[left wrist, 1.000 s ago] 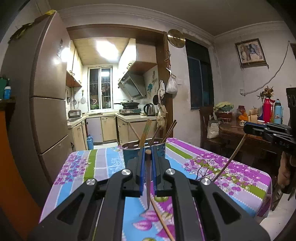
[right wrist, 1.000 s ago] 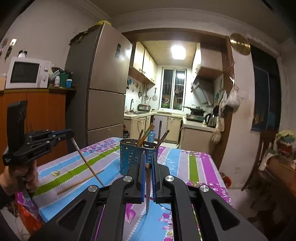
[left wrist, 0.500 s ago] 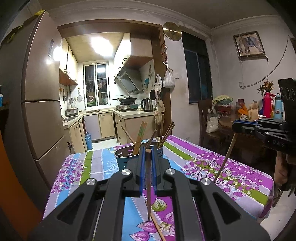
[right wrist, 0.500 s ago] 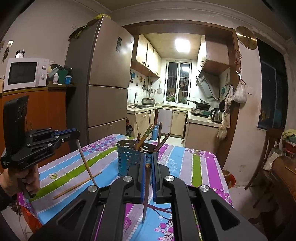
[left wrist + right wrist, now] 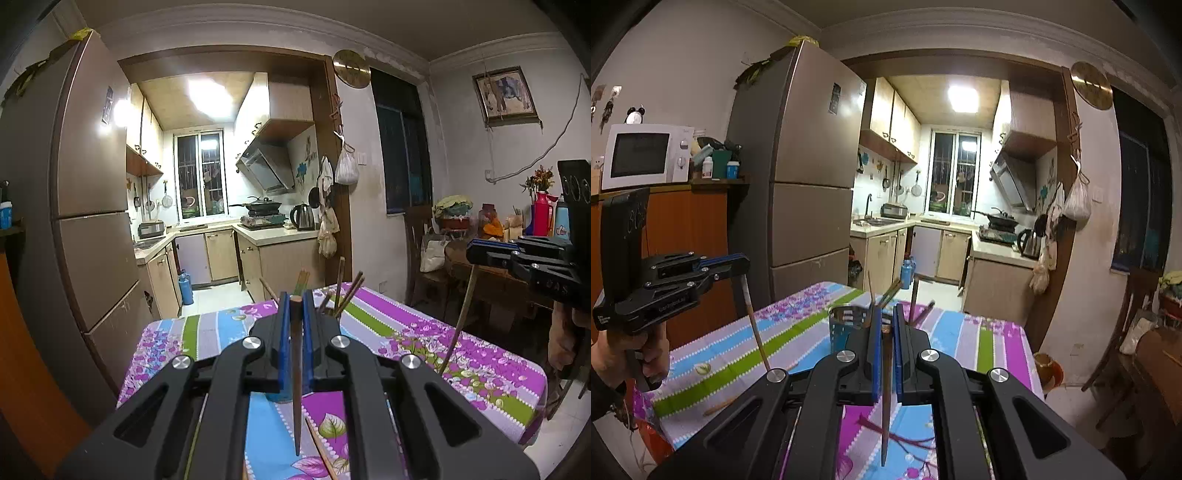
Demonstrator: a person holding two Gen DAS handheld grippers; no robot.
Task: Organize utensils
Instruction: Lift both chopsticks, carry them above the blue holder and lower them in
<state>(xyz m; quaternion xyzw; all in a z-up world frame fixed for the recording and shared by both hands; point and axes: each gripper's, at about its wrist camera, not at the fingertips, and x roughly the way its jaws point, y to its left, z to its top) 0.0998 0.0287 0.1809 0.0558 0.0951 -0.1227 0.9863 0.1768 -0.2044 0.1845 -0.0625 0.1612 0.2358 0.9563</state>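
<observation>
Table w/ floral striped cloth (image 5: 820, 325) fills the lower half of both wrist views. On it, blue perforated utensil holder (image 5: 846, 330) stands upright near the far end, already carrying several chopsticks that lean outward at mixed angles. In left wrist view the holder is mostly hidden behind the tool; only the stick tops show.

Left gripper (image 5: 295, 306): jaws closed on a dark chopstick (image 5: 296, 373), pinched near its thick end. Long axis close to vertical, thin tip down, clear of the cloth. Seen from the right view, same stick (image 5: 755, 328) hangs w/ a slight tilt, tip toward the table centre.

Right gripper (image 5: 885, 325): jaws closed on a second chopstick (image 5: 885, 395), same attitude, thick end up betw. the pads, tip down, off the surface.

Loose chopsticks remain flat on the cloth: one near the left edge (image 5: 720, 406), another under the left tool (image 5: 321, 450).

Step in hand, judged: both sticks lifted, in transit to holder, neither yet over its mouth. Next move calls for bringing each tip above the rim, keeping axis near upright, threading past the leaning sticks, then releasing. Risk: tip striking the rim or a leaning stick and skewing in the grip
</observation>
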